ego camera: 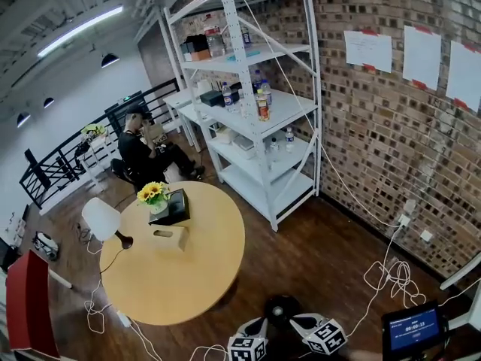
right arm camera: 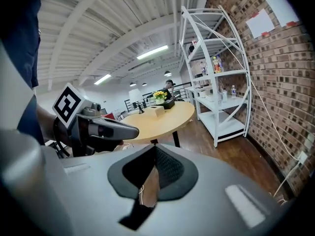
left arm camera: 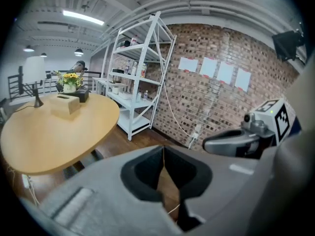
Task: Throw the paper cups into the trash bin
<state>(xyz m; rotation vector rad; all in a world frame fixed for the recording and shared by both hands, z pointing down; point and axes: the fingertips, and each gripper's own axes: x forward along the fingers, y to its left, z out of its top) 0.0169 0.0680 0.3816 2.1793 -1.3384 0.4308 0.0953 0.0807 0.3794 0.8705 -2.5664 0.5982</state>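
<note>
No paper cup shows in any view. A dark round thing (ego camera: pixel 282 307), possibly the trash bin seen from above, stands on the wood floor just beyond my two grippers. In the head view my left gripper (ego camera: pixel 262 322) and right gripper (ego camera: pixel 296 320) sit low at the bottom edge, side by side with their marker cubes up. The left gripper (left arm camera: pixel 163 149) has its fingertips meeting with nothing between them. The right gripper (right arm camera: pixel 155 146) is likewise shut and empty. Each gripper view catches the other: the right gripper (left arm camera: pixel 231 142) and the left gripper (right arm camera: pixel 113 130).
A round yellow table (ego camera: pixel 192 277) to the front left carries sunflowers (ego camera: pixel 152 193), a black box (ego camera: pixel 174 205), a tissue box (ego camera: pixel 168 238) and a white lamp (ego camera: pixel 101 219). A white shelf rack (ego camera: pixel 259 104) stands against the brick wall. A person (ego camera: pixel 143 150) sits behind. Cables (ego camera: pixel 391 277) and a tablet (ego camera: pixel 412 329) lie at right.
</note>
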